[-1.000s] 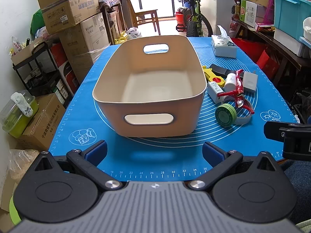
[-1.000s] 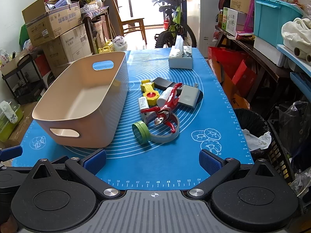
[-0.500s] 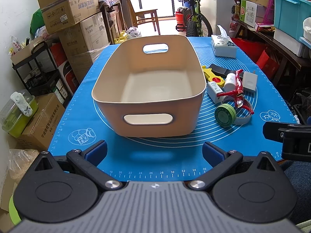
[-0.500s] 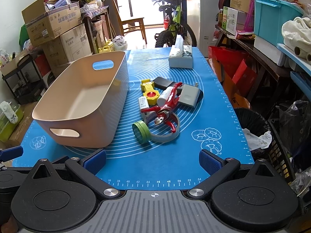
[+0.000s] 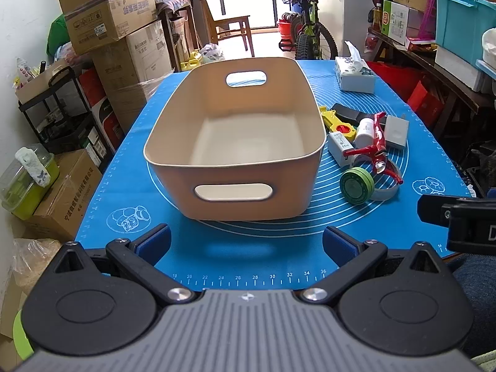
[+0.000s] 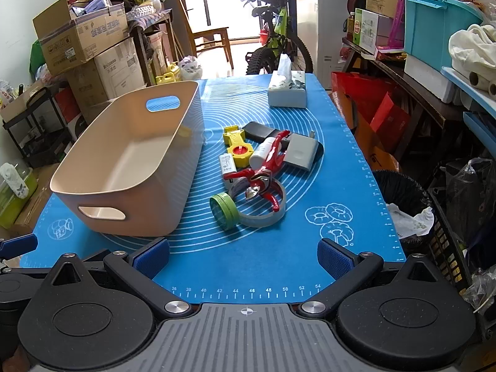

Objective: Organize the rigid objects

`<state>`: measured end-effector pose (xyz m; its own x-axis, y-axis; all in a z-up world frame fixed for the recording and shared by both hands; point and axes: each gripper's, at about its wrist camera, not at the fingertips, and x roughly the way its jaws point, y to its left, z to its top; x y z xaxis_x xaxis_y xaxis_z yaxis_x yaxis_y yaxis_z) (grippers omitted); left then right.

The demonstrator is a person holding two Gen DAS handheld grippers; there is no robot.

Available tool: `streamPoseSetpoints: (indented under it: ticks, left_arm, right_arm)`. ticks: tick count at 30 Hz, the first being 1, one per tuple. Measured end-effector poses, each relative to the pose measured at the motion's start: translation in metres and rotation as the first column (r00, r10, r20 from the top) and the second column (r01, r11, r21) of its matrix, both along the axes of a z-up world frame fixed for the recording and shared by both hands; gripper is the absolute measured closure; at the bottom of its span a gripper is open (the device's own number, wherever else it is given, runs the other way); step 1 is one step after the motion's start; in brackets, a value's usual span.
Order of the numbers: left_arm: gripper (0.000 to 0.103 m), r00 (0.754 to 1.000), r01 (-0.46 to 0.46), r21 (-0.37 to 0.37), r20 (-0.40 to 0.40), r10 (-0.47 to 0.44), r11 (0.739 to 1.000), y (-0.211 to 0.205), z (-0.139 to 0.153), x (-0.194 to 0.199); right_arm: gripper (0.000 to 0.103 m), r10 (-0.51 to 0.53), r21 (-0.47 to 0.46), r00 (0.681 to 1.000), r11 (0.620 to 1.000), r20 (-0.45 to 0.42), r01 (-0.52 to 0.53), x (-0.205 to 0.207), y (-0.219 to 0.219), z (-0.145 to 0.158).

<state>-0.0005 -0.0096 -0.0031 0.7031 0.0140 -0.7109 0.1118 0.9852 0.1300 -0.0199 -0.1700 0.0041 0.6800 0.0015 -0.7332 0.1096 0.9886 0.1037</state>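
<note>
A beige plastic bin (image 5: 235,142) (image 6: 130,167) stands empty on the blue mat (image 5: 124,186) (image 6: 325,238). To its right lies a cluster of small items: a red figure (image 6: 268,167) (image 5: 373,147), a green tape roll (image 6: 223,210) (image 5: 356,184), a grey ring (image 6: 263,214), a yellow tool (image 6: 237,147), a white bottle (image 6: 262,153), a grey charger (image 6: 302,152) and a black case (image 6: 259,130). My left gripper (image 5: 246,243) hovers open at the mat's near edge, facing the bin. Open and holding nothing, my right gripper (image 6: 243,255) sits near the front edge, before the cluster.
A tissue box (image 6: 288,91) (image 5: 355,76) stands at the far end of the mat. Cardboard boxes (image 5: 121,40) and a black shelf crowd the left side. A bicycle (image 6: 276,46), a teal crate (image 6: 434,24) and a black waste basket (image 6: 403,198) sit to the right.
</note>
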Motion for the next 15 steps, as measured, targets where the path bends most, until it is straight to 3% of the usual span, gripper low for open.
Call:
streamPoseSetpoints:
  ticks: [10, 15]
  left_arm:
    - [0.001, 0.999, -0.029, -0.010, 0.021, 0.030, 1.000, 0.008, 0.013, 0.002]
    - [0.001, 0.993, -0.037, 0.005, 0.108, 0.036, 0.999, 0.012, 0.036, 0.009]
  right_arm:
    - [0.002, -0.012, -0.002, 1.000, 1.000, -0.010, 0.012, 0.003, -0.004, 0.009]
    - [0.002, 0.004, 0.008, 1.000, 1.000, 0.011, -0.004, 0.011, -0.006, 0.019]
